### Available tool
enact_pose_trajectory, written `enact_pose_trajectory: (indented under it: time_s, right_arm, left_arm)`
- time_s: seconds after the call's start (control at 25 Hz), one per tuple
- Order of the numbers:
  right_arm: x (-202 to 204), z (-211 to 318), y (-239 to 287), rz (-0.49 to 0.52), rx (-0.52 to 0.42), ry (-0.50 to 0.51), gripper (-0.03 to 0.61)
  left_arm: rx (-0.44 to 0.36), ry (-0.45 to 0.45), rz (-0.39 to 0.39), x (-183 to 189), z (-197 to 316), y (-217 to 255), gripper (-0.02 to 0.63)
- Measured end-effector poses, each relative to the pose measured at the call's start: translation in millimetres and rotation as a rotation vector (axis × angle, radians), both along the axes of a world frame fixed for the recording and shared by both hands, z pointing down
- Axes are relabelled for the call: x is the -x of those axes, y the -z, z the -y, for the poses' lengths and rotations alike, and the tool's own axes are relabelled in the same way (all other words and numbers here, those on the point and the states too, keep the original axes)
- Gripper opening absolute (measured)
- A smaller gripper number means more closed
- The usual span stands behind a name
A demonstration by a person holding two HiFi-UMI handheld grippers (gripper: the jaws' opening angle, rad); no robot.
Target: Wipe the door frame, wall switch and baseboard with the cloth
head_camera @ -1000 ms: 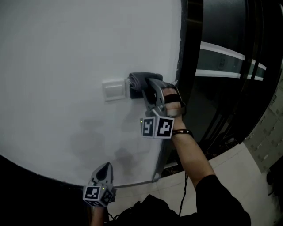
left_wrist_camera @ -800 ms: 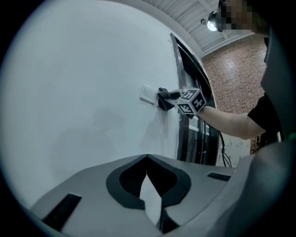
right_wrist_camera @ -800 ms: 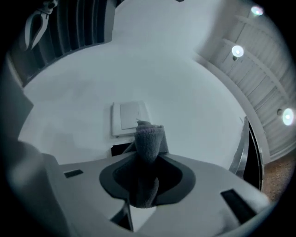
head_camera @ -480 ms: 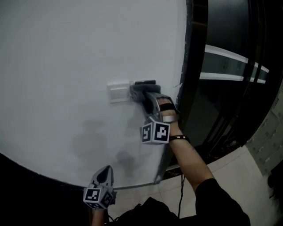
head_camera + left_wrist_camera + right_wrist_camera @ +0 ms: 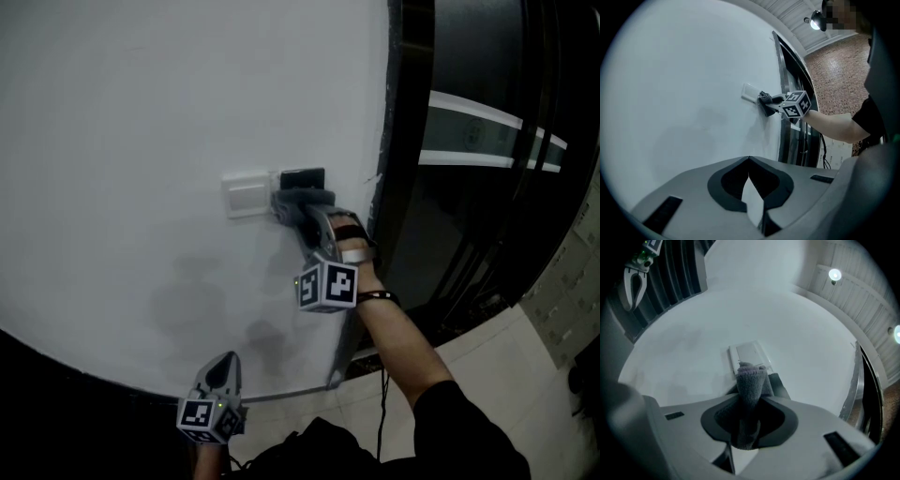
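Note:
A white wall switch (image 5: 246, 194) sits on the white wall. My right gripper (image 5: 302, 212) is shut on a grey cloth (image 5: 292, 201) and holds it against the wall at the switch's right edge. In the right gripper view the folded cloth (image 5: 750, 383) sticks out between the jaws and its tip touches the switch (image 5: 749, 354). Just above the cloth shows a small dark rectangle (image 5: 303, 177). My left gripper (image 5: 221, 363) hangs low by the wall, shut and holding nothing; its closed tips (image 5: 749, 160) point at the bare wall. The dark door frame (image 5: 397, 141) runs down the wall's right edge.
Beyond the frame lies a dark doorway with pale horizontal bars (image 5: 473, 112). Light floor tiles (image 5: 487, 361) show at lower right. A dark band (image 5: 47, 375) borders the wall's bottom left. A brick wall (image 5: 839, 70) stands behind the person in the left gripper view.
My right gripper has slid the cloth slightly down along the switch's right edge, uncovering the dark rectangle above it. The left gripper has stayed still.

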State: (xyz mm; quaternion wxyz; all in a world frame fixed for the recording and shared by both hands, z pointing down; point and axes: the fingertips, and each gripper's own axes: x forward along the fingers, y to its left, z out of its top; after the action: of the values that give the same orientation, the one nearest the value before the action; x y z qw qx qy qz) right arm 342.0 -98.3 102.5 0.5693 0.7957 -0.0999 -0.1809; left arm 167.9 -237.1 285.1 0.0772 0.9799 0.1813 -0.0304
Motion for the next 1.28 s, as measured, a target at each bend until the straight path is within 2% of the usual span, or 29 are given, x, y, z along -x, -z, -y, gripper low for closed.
enact_pose_trajectory:
  time_s: [0.24,0.44,0.64,0.84,0.96,1.28]
  right_arm:
    - [15.1,9.8,6.8,-0.003,-0.005,0.026,0.092]
    - [38.3,51.9,50.9,-0.110,-0.014,0.097,0.092]
    - [38.4,83.1,78.5,-0.220,0.011,0.046,0.092]
    - [16.3,102.3,58.1,-0.150,0.053,-0.008,0.092]
    - [15.0,102.0,46.4,-0.134,0.039,-0.003,0.092]
    - [15.8,103.8,19.4,-0.083,0.036,-0.003,0.092]
  left_arm:
    - [-0.004,-0.001,-0.002,2.0,3.1,-1.5,0.000]
    - [0.001,0.019,-0.012,0.9,17.4,1.9,0.000]
    - [0.019,0.053,-0.031,4.7,37.9,6.4,0.000]
    - [0.036,0.085,-0.044,8.7,59.0,5.1,0.000]
    - [0.036,0.090,-0.025,7.3,67.5,0.3,0.000]
    - [0.018,0.048,-0.003,0.4,68.9,-4.4,0.000]
